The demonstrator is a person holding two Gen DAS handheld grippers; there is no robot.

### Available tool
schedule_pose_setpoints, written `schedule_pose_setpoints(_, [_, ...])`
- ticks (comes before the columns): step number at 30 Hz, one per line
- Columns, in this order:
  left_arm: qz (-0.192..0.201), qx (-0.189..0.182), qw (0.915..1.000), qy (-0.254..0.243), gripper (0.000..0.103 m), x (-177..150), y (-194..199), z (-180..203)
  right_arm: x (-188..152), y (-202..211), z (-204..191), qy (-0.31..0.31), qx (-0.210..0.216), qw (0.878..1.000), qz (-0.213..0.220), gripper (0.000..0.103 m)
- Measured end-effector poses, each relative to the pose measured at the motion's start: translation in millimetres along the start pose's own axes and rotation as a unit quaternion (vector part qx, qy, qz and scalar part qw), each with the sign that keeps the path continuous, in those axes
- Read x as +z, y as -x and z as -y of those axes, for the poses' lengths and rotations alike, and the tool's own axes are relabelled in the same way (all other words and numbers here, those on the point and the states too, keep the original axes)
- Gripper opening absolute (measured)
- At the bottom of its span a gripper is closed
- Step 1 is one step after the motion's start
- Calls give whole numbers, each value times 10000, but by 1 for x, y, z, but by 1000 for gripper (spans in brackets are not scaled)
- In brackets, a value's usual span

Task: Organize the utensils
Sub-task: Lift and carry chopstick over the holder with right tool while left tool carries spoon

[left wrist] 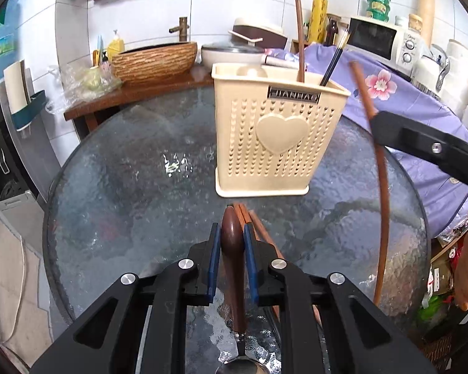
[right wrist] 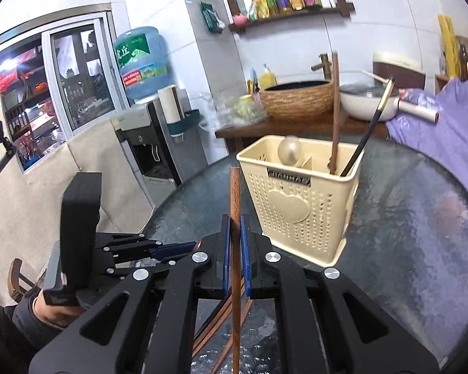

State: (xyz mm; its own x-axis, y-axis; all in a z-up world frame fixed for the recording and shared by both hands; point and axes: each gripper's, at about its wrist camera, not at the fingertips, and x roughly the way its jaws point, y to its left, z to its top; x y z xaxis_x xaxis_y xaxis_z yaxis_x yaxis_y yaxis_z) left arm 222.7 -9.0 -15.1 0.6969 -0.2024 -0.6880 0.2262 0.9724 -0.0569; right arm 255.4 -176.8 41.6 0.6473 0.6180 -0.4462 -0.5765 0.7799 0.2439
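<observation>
A cream perforated utensil holder (left wrist: 274, 134) (right wrist: 302, 199) stands upright on the round glass table (left wrist: 140, 187). It holds a brown chopstick (right wrist: 335, 109), a black chopstick (right wrist: 368, 134) and a metal spoon (right wrist: 289, 149). My left gripper (left wrist: 231, 240) (right wrist: 184, 246) is shut on the dark wooden handle of a spoon (left wrist: 232, 258), whose metal bowl lies at the bottom edge of the left wrist view. My right gripper (right wrist: 234, 240) (left wrist: 377, 121) is shut on a long brown chopstick (right wrist: 235, 205) (left wrist: 382, 187), held up right of the holder. Loose brown chopsticks (right wrist: 221, 321) (left wrist: 259, 227) lie on the glass below.
Behind the table, a wooden counter (left wrist: 134, 93) carries a woven basin (left wrist: 154, 60) and a lidded pan (left wrist: 231, 53). A purple flowered cloth (left wrist: 405, 99) covers the right side, with a microwave (left wrist: 380, 39) behind. A water dispenser (right wrist: 146, 137) stands at the left.
</observation>
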Motion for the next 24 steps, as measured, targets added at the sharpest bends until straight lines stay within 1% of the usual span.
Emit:
schedule_pose_setpoints(3, [121,-39,9999,53,15,2,8,-3,3,13,2,-56,134,9999,81,7])
schedule_pose_setpoints(6, [239,-60,9997,79,15,3,15,-5,6,21,5,-34,102,9998,155,7])
schedule_pose_setpoints(14, [366,-147,9991,122,15,6,23,-7,6,28,5,0,69,9997,249,7])
schedule_pose_setpoints(17, [422,-167,9989,144,15,8,27,-9,9,32,3,-18,119,9995,296,7])
schedule_pose_setpoints(24, [578,-133,9981,177,15,16,36,-12,19,34,-5,112,83,9991,394,7])
